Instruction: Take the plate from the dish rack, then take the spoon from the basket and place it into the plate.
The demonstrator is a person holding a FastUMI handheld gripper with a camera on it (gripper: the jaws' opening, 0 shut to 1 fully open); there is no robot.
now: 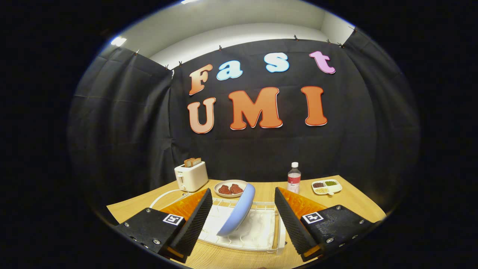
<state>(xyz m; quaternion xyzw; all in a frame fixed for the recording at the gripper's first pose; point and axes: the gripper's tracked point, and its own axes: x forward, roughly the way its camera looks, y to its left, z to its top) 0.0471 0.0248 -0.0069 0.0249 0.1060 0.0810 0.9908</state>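
The gripper (242, 220) is wide open and holds nothing; its two fingers stand apart on either side of the white wire dish rack (261, 239), which sits near the front edge of the wooden table (354, 201). The blue plate (237, 211) leans tilted on its edge in the rack, between the fingers and just ahead of them, touching neither. It looks stiff, smooth and probably slippery, likely ceramic or hard plastic, so it may break if dropped. I judge the upper rim the best place to pinch, one finger on each face. Toward the back edge stand a toaster (191, 175), a plate of red food (230, 188), a bottle (294, 177) and a divided snack tray (326, 186).
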